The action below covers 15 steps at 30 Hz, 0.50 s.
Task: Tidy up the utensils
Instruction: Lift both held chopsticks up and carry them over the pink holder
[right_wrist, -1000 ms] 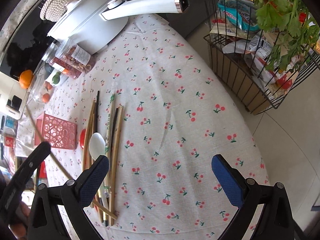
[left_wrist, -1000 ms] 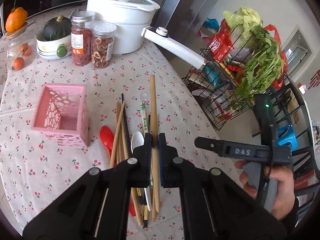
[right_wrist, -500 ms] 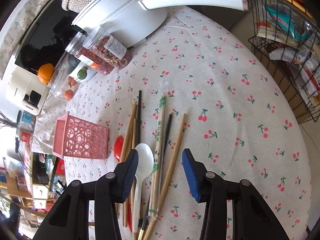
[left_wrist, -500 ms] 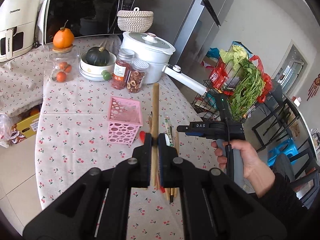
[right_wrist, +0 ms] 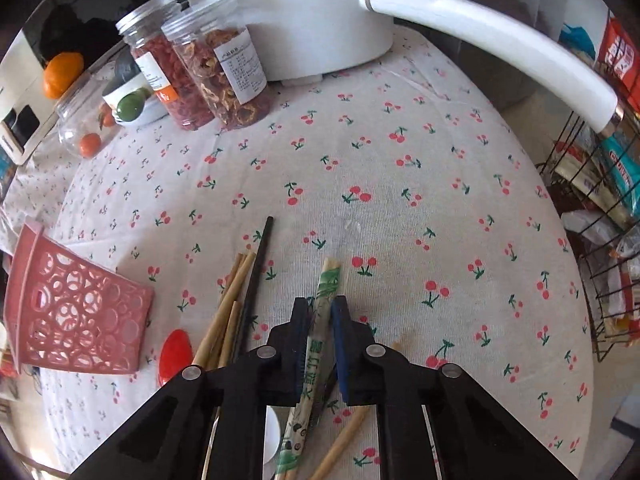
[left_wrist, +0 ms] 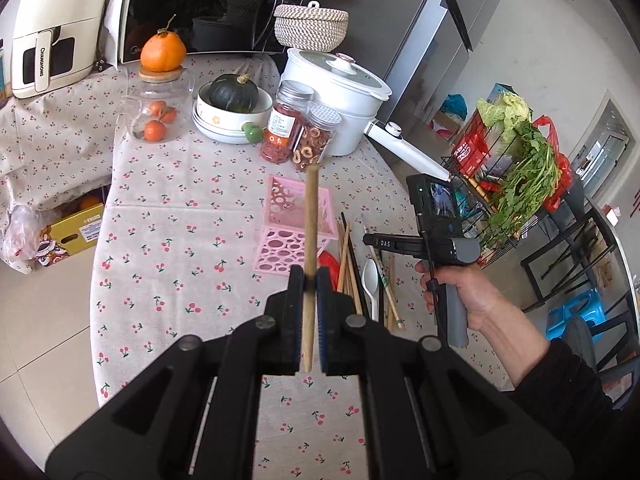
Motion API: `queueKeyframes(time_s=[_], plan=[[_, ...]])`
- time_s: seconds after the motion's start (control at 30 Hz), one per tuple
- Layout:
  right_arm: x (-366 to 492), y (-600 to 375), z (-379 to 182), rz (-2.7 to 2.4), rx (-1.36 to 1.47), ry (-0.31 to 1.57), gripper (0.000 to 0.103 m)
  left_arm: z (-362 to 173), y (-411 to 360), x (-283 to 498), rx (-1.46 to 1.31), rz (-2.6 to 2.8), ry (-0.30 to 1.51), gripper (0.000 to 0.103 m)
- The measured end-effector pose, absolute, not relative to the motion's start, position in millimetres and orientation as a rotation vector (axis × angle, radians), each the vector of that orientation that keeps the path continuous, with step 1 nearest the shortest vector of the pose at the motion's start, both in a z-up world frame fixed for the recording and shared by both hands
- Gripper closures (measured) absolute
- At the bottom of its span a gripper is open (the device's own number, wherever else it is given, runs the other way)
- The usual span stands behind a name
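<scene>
My left gripper [left_wrist: 309, 276] is shut on one wooden chopstick [left_wrist: 311, 216], held in the air and pointing up in front of the pink perforated holder [left_wrist: 280, 240]. Right of the holder, wooden and black chopsticks [left_wrist: 348, 256] and a white spoon [left_wrist: 370, 276] lie on the cloth. My right gripper [right_wrist: 322, 308] is low over this pile. Its jaws are closing, and the pads press a green paper-wrapped pair of chopsticks [right_wrist: 328, 280]. Beside it lie wooden chopsticks [right_wrist: 232, 300], a black chopstick [right_wrist: 258, 264] and a red spoon [right_wrist: 174, 356]. The pink holder [right_wrist: 80, 320] stands to the left.
A white pot [left_wrist: 336, 92] with a long handle [right_wrist: 500, 44] and two food jars [left_wrist: 296, 132] stand behind the pile. A squash bowl [left_wrist: 232, 112] and a glass jar [left_wrist: 156, 116] sit further left. A wire rack of vegetables [left_wrist: 516, 184] stands past the table's right edge.
My left gripper lifted the wooden chopstick off the pile and drew back, widening its view. My right gripper dropped onto the pile, rolled, and closed from wide open around the wrapped chopsticks.
</scene>
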State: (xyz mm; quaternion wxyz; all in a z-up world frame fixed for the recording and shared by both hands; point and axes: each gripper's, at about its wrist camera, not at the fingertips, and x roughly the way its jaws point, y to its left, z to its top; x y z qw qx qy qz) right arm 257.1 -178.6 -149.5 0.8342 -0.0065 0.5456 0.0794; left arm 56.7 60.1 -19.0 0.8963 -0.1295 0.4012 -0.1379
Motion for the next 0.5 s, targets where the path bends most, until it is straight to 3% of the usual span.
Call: queueKeyframes(time_s=[0.2,0.5], plan=[[246,-184,-129,0.196,0.030,1.124,0.093,-16,60,55,-0.261,-0.276,0.818,0.096],[189,-184,-38,0.338,0.136,0.860,0.094,10,62,44,-0.244,-0.263,0.726,0.096]])
